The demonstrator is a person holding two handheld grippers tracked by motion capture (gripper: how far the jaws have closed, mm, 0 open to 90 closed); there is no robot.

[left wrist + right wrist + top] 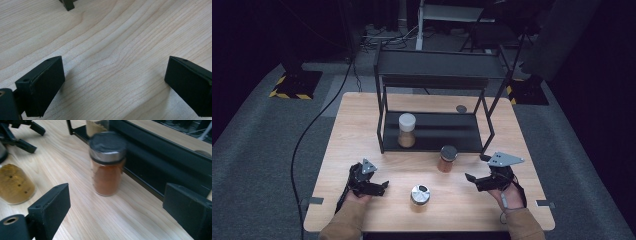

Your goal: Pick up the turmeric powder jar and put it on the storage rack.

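Three spice jars are in view. A white-lidded jar point(406, 130) stands on the lower shelf of the black rack point(432, 132). A jar of red-orange powder with a dark lid point(447, 158) point(107, 163) stands on the table just in front of the rack. A silver-lidded jar of yellow-brown powder point(420, 195) point(15, 183) stands nearer the front edge. My left gripper point(379, 187) point(115, 87) is open, low over bare wood to the left of the silver-lidded jar. My right gripper point(472, 179) point(120, 212) is open, its jaws facing the red-orange jar a short way off.
The rack's upper shelf point(437, 65) overhangs the lower one. A rack foot point(68, 4) stands ahead of the left gripper. A small dark disc point(461, 108) lies behind the rack. The wooden table point(357, 125) has free room at left and right.
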